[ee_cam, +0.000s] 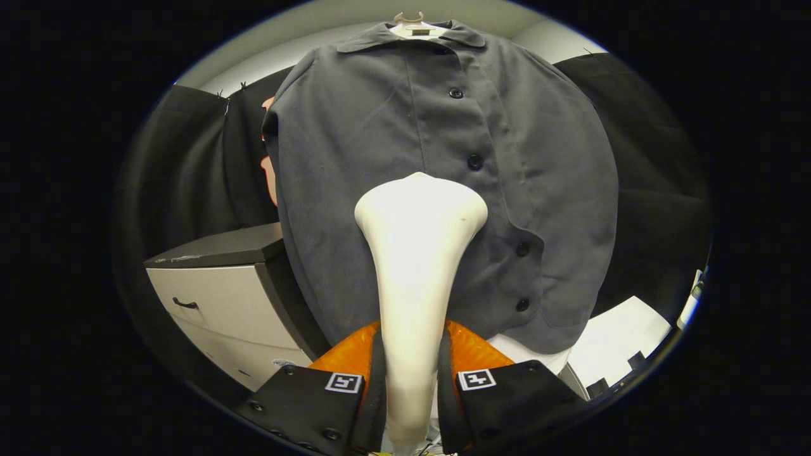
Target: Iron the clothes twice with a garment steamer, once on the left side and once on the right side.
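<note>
Pinched between both fingers of the gripper (410,380), the steamer (415,253) is held by its handle, its head raised before the shirt (380,139) near the button placket. The shirt is hung on a hanger (408,22) beside a cabinet (215,285). Contact with the cloth cannot be judged, perhaps just short. A first stroke seems in hand; a shift to one side is called for next.

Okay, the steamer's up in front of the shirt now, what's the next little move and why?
Probably draw the steamer slowly down the shirt just beside the button placket. The tool is shut on the steamer's handle, and its head sits at mid-chest, next to the button row, so a downward stroke would cover that panel. Whether the head touches the fabric, I cannot tell.
</note>
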Demonstrator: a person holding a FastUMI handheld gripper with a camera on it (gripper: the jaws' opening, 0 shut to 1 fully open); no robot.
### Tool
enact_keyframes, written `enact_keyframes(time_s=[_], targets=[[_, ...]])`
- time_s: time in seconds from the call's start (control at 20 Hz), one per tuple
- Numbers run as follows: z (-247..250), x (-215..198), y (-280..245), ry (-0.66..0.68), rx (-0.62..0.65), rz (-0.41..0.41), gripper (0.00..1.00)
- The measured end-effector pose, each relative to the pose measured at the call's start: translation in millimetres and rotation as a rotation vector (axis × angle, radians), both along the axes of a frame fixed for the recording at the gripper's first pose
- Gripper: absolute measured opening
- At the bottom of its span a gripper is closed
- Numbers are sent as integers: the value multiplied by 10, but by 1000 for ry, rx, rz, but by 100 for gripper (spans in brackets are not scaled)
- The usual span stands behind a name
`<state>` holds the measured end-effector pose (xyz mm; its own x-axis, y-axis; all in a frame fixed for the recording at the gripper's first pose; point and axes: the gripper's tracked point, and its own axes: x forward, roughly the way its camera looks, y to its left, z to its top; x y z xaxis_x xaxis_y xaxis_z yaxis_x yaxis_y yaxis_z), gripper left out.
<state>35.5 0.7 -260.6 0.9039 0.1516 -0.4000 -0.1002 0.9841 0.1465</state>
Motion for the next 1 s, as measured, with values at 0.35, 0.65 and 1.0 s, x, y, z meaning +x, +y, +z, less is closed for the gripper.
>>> enact_keyframes(time_s=[0.35, 0.65, 1.0], targets=[[-324, -137, -37, 45, 1, 6, 41], [-603, -266, -47, 92, 1, 17, 41], [-765, -394, -66, 128, 12, 16, 41]])
